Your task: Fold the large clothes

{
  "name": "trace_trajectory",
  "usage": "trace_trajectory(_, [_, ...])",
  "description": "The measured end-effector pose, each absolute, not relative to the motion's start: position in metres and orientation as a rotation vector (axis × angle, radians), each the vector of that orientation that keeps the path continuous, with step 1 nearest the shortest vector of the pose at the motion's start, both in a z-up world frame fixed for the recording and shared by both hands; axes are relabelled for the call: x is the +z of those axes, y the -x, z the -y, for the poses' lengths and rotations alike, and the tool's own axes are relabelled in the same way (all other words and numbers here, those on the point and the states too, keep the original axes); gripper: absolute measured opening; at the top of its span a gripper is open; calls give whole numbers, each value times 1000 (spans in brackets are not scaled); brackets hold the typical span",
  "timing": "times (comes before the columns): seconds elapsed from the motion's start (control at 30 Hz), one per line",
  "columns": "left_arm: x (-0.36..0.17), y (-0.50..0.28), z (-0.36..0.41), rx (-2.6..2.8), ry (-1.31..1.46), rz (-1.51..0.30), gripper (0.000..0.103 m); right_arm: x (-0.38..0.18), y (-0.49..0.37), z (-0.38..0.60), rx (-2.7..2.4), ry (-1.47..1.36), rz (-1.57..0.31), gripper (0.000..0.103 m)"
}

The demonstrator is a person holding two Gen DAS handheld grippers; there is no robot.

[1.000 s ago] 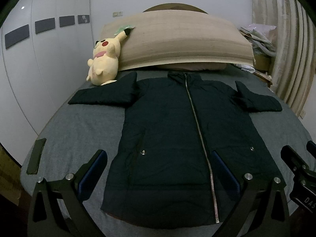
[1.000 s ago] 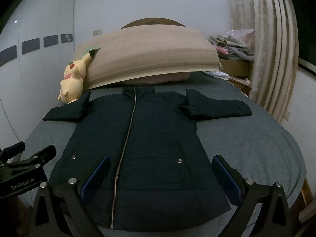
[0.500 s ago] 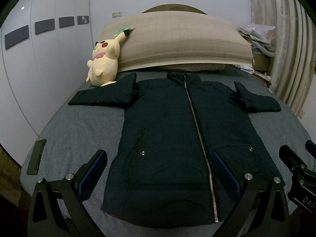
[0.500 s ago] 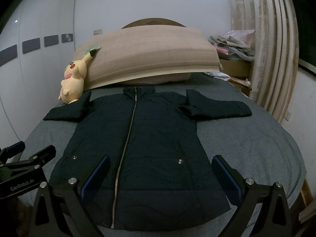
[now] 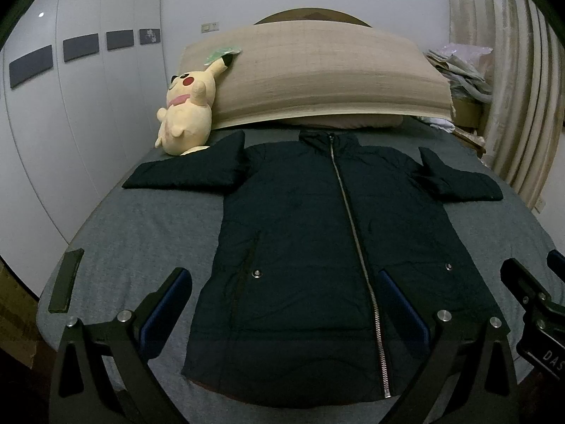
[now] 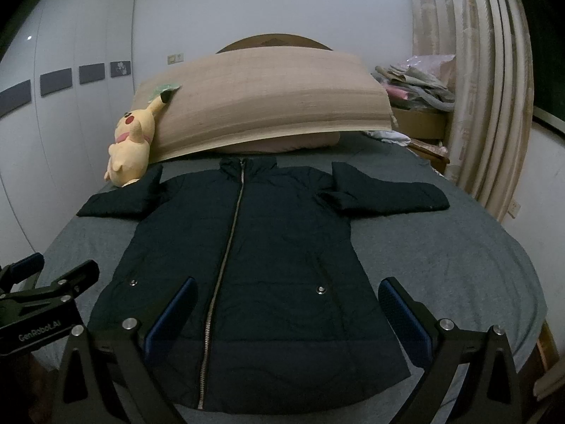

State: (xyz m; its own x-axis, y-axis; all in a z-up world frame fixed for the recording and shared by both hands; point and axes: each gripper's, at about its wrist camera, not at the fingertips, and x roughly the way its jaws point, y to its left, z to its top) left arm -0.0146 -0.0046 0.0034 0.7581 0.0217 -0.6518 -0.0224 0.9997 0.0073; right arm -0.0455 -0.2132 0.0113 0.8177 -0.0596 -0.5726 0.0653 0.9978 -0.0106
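Jacket [image 5: 317,233] lies flat on bed beyond both grippers' spread, empty jaws.

Our left gripper [image 5: 284,309] is a matte black frame whose two arms splay outward, each cut with a triangular opening near its base. A round silver screw head sits on each arm, with a second one further out beside it. The fingers [image 5: 166,309] are faced on the inside with dark blue pads. Our right gripper [image 6: 287,318] has the same build: black arms, silver screws, and blue pads [image 6: 402,318] with a fine dotted texture. From the right wrist view, the left gripper's side carries white lettering reading "GenRobot_AI"; from the left wrist view, the right one shows the letters "DAS"
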Motion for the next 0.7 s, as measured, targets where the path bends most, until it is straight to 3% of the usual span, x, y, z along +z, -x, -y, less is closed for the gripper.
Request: trace_trajectory(0.7, [4, 14, 5, 21, 5, -714, 103, 13, 43, 217, -66, -15, -615, 103])
